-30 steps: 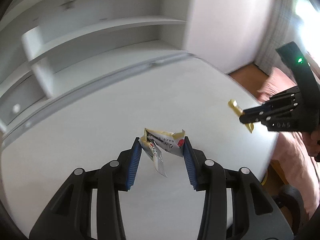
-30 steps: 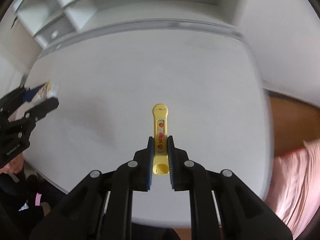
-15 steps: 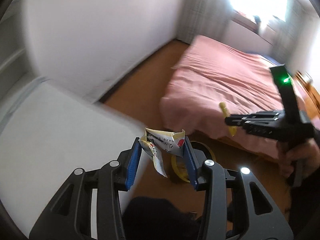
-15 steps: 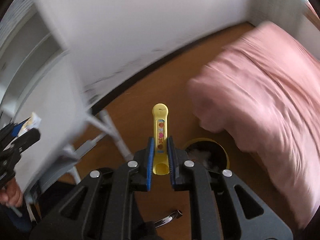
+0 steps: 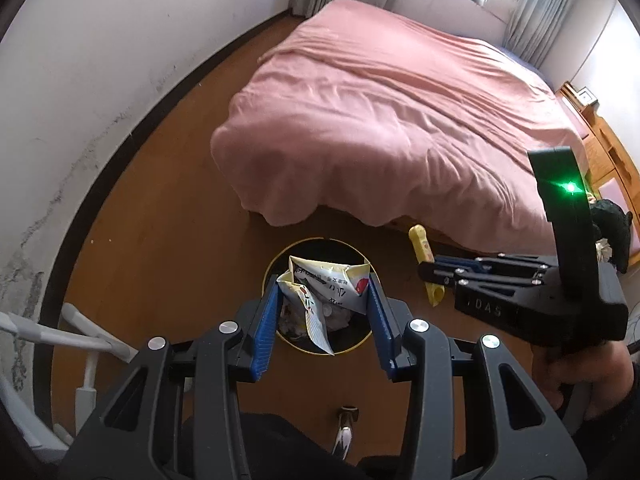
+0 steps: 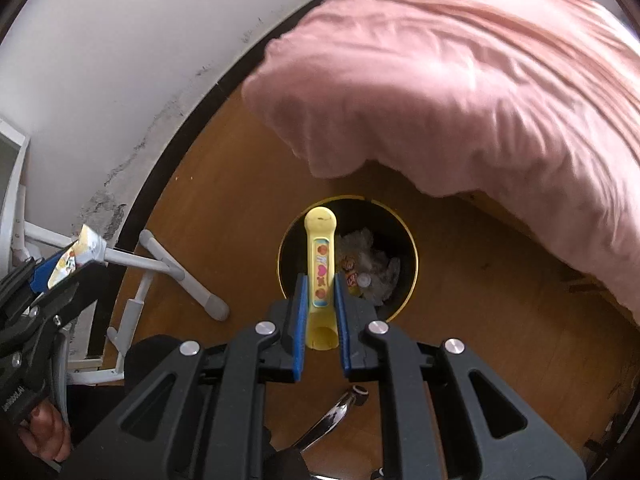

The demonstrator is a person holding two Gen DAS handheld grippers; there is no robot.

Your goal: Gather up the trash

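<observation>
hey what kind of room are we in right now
Most likely a bedroom: a bed with a rumpled pink cover, curtains at a bright window, and a round black waste bin with a yellow rim on the wooden floor.

Place: a home bedroom
Signs: pink-covered bed [image 5: 400, 120], curtains [image 5: 540, 12], wooden floor [image 5: 160, 220], wastebin [image 6: 348, 256]

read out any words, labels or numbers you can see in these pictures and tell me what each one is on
"DAS": raised letters on the side of the right gripper.
Snack wrapper in the left gripper: printed characters, too crumpled and small to read.
Yellow tube: only pictures, a heart among them, no readable words.
Left gripper body, seen from the right wrist view: a label, too blurred.
</observation>
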